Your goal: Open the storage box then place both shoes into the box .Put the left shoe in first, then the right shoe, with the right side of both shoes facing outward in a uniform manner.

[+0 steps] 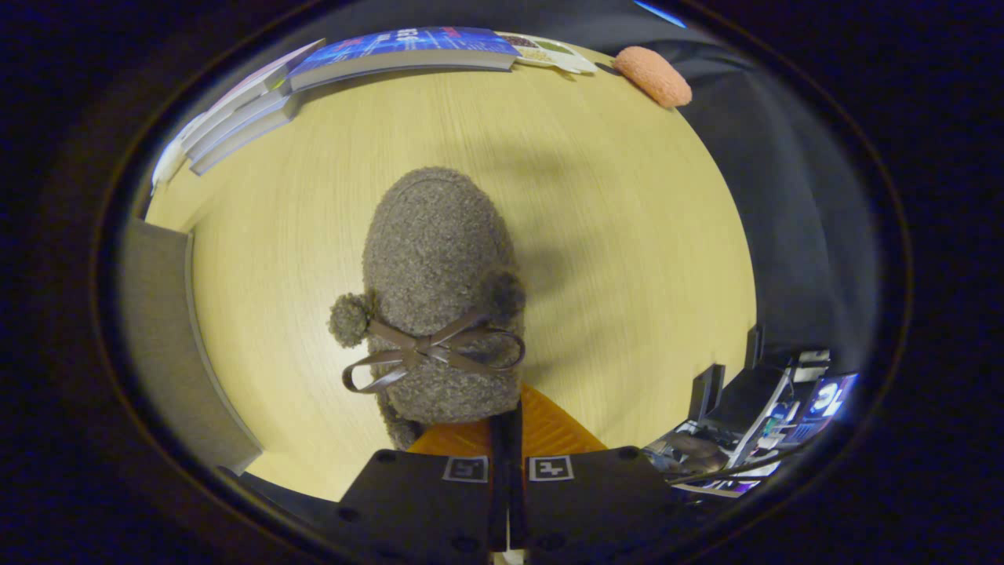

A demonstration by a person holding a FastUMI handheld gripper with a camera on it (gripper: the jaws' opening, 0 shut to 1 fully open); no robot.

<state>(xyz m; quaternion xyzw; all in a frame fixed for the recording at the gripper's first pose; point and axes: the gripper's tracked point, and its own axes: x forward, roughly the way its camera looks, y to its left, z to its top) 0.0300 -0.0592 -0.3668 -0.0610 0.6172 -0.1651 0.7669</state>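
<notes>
The gripper (506,428), fingers clenched on what seems to be the heel edge of a fuzzy grey shoe (439,290), holds it above the wooden table (627,235), mid-carry; next comes steering it toward the box.

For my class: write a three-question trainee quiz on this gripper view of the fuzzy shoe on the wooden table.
1. True or false: the gripper has its fingers close together, with the fuzzy grey shoe right at them.
2. What ties across the shoe? A) a zip B) a ribbon bow C) a buckle
3. What lies along the table's far edge, beyond the shoe?

Key:
1. True; the fingers are nearly closed at the shoe's near end.
2. B, the ribbon bow.
3. Books and an orange pad.
</notes>
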